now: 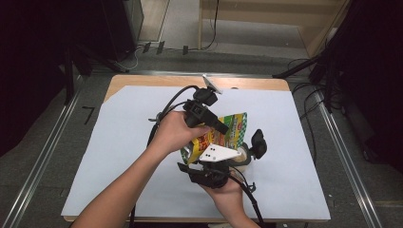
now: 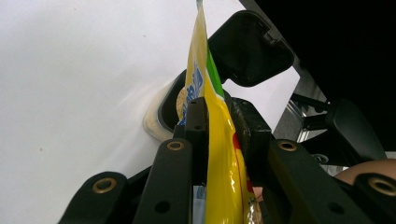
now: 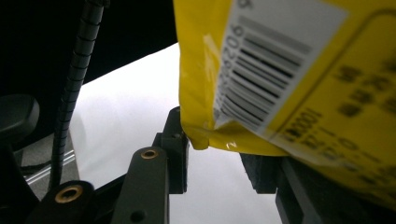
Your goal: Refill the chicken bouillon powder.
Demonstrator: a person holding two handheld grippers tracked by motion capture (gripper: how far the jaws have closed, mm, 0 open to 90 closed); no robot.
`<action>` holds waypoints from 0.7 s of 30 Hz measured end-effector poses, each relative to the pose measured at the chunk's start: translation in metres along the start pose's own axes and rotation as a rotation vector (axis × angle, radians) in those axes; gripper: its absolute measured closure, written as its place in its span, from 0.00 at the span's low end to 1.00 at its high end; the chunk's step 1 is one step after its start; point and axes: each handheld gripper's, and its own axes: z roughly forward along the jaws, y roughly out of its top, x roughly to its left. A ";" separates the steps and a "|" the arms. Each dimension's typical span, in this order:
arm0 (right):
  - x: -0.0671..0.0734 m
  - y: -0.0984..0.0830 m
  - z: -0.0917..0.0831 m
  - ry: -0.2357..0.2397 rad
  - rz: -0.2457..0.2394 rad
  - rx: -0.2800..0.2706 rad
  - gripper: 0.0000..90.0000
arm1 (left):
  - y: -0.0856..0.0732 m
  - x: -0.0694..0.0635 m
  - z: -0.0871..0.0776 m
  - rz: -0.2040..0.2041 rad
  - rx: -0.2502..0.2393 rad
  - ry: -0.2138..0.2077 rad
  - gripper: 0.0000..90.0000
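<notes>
Snack pouch held on edge above an open container, mid-table

The left gripper (image 1: pixel 223 127) is clamped on the yellow-green snack pouch (image 1: pixel 223 135), both jaws pressed flat against the foil in the left gripper view; the pouch's long axis runs from the hand up toward the far right, one end tilted down over the cream container (image 1: pixel 241 156) with its black flip lid (image 1: pixel 258 142) swung up. The right gripper (image 3: pixel 215 154) has jaws parted, the pouch's barcoded corner (image 3: pixel 261 79) hanging between them.

left tool (image 2: pixel 219 121): jaws clamped, raised | right tool (image 3: pixel 219 154): jaws parted, held low, below left
</notes>
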 end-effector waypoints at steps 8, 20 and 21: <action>0.001 -0.005 0.003 -0.003 -0.017 0.025 0.72 | -0.008 0.003 -0.002 0.002 -0.020 -0.019 0.87; 0.002 -0.009 0.004 -0.005 -0.043 0.033 0.72 | -0.016 0.007 -0.003 0.002 -0.048 -0.044 0.87; 0.002 -0.009 0.004 -0.005 -0.043 0.033 0.72 | -0.016 0.007 -0.003 0.002 -0.048 -0.044 0.87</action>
